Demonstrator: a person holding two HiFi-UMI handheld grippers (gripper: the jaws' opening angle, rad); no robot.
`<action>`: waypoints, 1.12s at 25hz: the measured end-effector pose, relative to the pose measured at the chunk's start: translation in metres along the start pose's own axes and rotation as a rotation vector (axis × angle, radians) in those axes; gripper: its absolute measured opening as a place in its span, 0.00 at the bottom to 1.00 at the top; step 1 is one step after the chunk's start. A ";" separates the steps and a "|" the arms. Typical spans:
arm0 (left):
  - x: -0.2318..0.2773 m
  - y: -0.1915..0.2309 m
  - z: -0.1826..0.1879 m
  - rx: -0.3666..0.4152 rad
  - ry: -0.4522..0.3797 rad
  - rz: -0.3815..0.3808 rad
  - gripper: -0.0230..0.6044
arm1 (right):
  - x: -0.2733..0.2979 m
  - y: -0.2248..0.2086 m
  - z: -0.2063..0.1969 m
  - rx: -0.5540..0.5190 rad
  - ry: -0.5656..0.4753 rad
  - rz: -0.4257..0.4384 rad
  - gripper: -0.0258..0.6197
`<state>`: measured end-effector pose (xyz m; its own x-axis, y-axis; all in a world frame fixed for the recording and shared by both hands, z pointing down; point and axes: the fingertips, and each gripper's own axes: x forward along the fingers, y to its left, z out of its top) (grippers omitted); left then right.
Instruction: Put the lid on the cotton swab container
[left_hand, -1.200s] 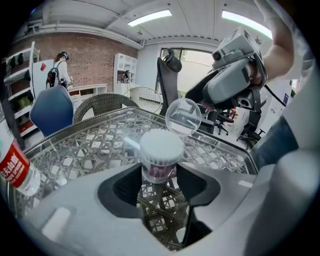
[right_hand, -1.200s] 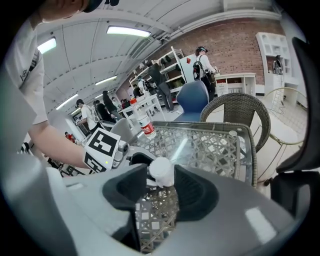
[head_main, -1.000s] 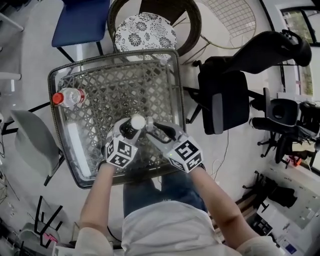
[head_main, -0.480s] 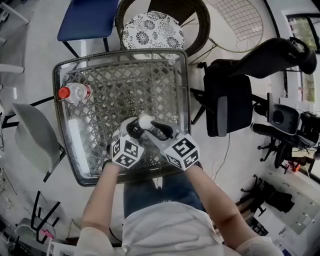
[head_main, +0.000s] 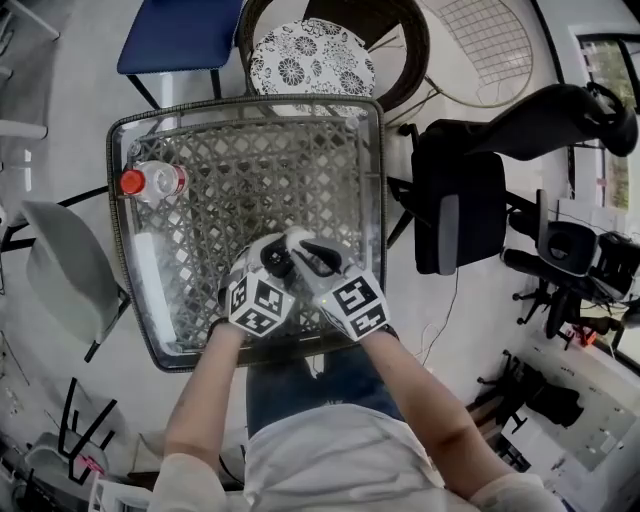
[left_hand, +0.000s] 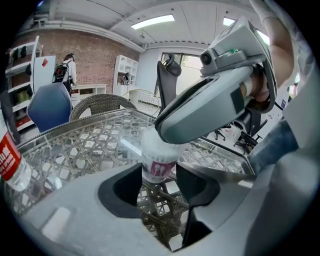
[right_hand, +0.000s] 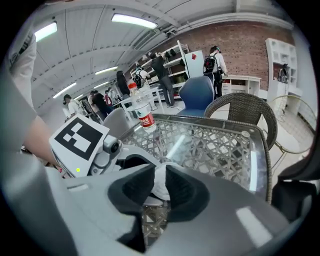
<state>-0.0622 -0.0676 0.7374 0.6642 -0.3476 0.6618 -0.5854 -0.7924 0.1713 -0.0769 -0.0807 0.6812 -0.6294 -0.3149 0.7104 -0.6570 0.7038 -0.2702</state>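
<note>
**While both hand-held grippers meet over the counter, the lid sits at the container's top**

Where the scene begins at far left, a grey chair (head_main: 68, 282) stands beside the counter (head_main: 245, 104), a glass top over a woven wicker frame. On the counter's left edge lies a clear water bottle (head_main: 152, 181) with a red cap, on its side and well apart from the work.

Next comes the left hand-held gripper (left_hand: 159, 176), reaching in from the near edge with its marker cube toward the person. Its jaws stand fairly wide and are clamped on the cotton swab container (left_hand: 159, 161). One pad presses each side of the lower wall, just below the pink printed label. The container is upright, over the near middle of the counter. Whether its base touches the glass cannot be told.

At the container's top is the white lid (right_hand: 161, 181), between the jaws of the right hand-held gripper (head_main: 312, 256). Those jaws are closing, narrow now, with both pads against the lid's sides. This gripper comes in from the right and lies across the container's mouth, so the left gripper view shows only its grey body there. Whether the lid is fully seated cannot be told.

Further right, beyond the counter's edge, stands a black office chair (head_main: 455, 205) on the pale floor.
</note>
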 end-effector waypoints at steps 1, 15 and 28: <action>0.000 0.000 0.000 0.005 0.000 -0.003 0.39 | 0.001 -0.001 0.000 -0.013 0.006 -0.015 0.15; 0.003 0.001 -0.002 -0.005 0.008 -0.006 0.38 | 0.001 -0.006 0.000 -0.081 0.014 -0.047 0.05; -0.008 0.002 0.003 0.002 0.061 0.025 0.40 | -0.029 -0.021 0.006 -0.011 -0.011 -0.052 0.05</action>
<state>-0.0670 -0.0676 0.7307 0.6199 -0.3362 0.7090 -0.6006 -0.7848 0.1528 -0.0469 -0.0902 0.6629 -0.5993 -0.3580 0.7160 -0.6841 0.6936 -0.2258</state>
